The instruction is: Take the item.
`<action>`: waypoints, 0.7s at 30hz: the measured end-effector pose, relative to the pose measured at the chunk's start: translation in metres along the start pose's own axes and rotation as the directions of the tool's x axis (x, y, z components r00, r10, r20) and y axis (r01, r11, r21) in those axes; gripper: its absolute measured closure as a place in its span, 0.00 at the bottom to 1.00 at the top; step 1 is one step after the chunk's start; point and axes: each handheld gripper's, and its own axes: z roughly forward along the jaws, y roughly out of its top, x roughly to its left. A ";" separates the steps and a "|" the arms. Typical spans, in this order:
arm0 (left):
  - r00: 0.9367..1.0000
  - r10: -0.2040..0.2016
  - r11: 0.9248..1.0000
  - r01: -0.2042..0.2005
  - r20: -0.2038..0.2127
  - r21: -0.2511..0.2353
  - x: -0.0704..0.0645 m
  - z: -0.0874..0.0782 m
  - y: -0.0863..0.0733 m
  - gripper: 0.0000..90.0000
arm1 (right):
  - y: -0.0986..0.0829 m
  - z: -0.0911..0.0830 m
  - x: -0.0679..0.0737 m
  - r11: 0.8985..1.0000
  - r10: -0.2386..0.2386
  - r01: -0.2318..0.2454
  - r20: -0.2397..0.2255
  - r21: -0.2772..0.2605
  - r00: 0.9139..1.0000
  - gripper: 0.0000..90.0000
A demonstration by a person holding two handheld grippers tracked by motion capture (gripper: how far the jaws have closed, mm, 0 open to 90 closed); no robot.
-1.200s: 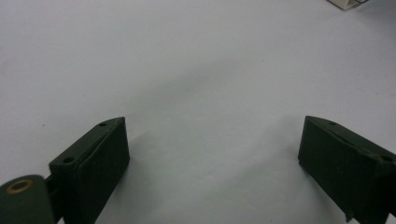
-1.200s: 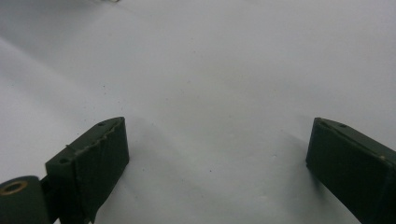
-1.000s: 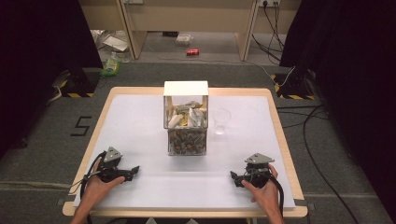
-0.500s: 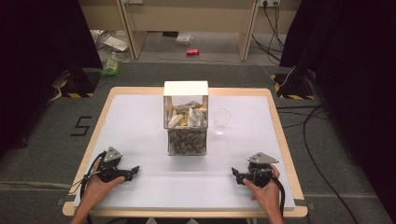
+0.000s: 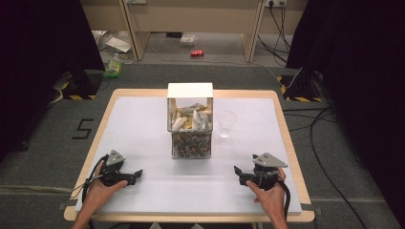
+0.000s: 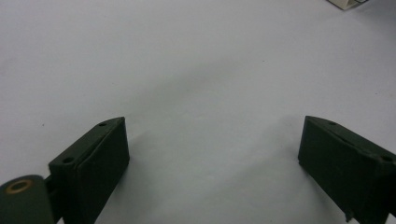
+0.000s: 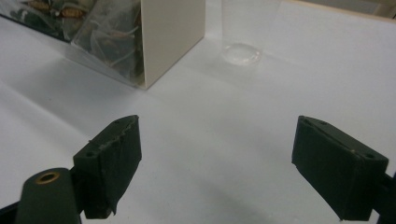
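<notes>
A clear box (image 5: 190, 125) with a white top stands at the table's middle, holding pale packets above and darker ones below. In the right gripper view the box (image 7: 170, 37) shows a cream side wall. A clear plastic cup (image 5: 226, 123) stands upright just right of the box; its base (image 7: 241, 52) lies ahead of my right gripper. My left gripper (image 5: 137, 174) rests near the front left, open, over bare white table (image 6: 201, 70). My right gripper (image 5: 237, 171) sits at the front right, open, pointing left. Both gripper views show wide-apart jaws with nothing between them: the left gripper (image 6: 212, 135) and the right gripper (image 7: 217, 135).
The white table top (image 5: 143, 124) has a wooden rim. Cables trail from both grippers toward the front edge. Beyond the table lie grey carpet, cables, a red can (image 5: 197, 53) and litter.
The right gripper has drifted very slightly to the right. The left gripper, the box and the cup have stayed put.
</notes>
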 end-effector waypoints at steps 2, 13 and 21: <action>1.000 0.000 1.000 0.000 0.000 0.000 0.000 0.000 0.000 0.09 | 0.004 -0.002 0.001 1.000 -0.004 0.004 0.003 -0.017 1.000 0.18; 1.000 0.000 1.000 0.000 0.000 0.000 0.000 0.000 0.000 0.09 | 0.029 -0.014 0.016 0.994 -0.050 0.048 -0.020 -0.099 0.999 0.24; 1.000 0.000 1.000 0.000 0.000 -0.001 0.000 0.000 0.000 0.09 | 0.052 -0.025 0.026 0.985 -0.084 0.079 -0.026 -0.153 0.996 0.28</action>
